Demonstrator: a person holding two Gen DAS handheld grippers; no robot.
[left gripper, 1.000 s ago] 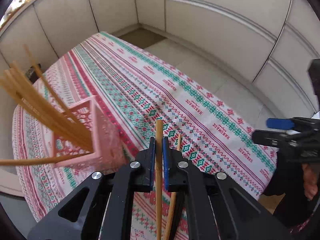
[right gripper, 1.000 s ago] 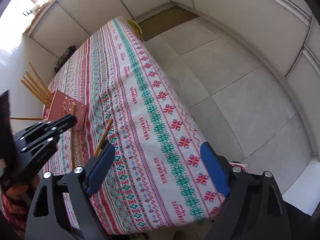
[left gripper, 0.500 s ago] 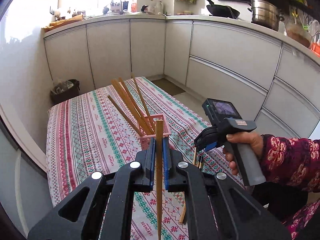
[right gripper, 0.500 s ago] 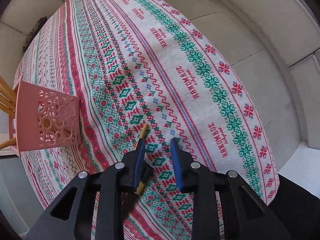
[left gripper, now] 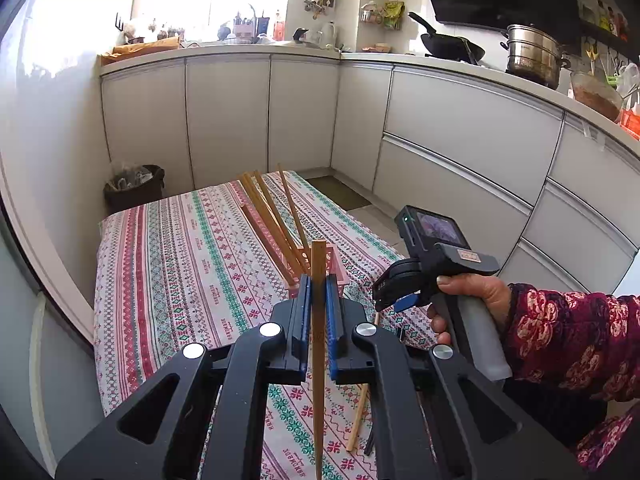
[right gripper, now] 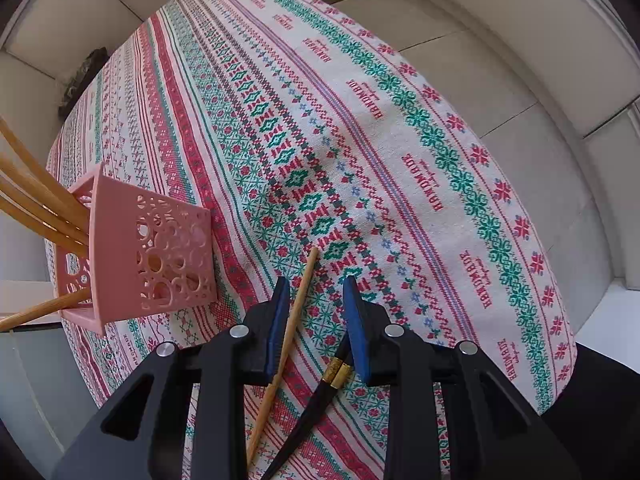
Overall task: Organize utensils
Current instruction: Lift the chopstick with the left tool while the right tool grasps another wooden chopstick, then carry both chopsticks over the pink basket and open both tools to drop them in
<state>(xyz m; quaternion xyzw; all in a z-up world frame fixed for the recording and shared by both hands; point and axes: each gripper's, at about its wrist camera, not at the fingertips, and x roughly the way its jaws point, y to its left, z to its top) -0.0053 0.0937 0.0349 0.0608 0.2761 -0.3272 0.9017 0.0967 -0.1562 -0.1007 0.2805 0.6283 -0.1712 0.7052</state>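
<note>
Now, left gripper (left gripper: 316, 292) clamped on one bamboo chopstick (left gripper: 318, 320), held upright just on the near side of the pink holder (right gripper: 160, 256), which stands on the tabletop (right gripper: 360, 120) with several chopsticks (left gripper: 272, 216) leaning out of it. Best to lift the lower tip above the holder's rim, aim for the gap beside the leaning sticks, then lower straight and let go only once the tip is inside. Right gripper (right gripper: 316, 292) open at a middling width, low over a loose bamboo chopstick (right gripper: 288, 336) lying between the fingers and a dark pair (right gripper: 320, 392) just beside it; better to centre on one before closing. Plenty of bare cloth beyond the holder; near and right-hand edges of the tabletop close, so no sweeping outward there, and the two grippers near each other
</note>
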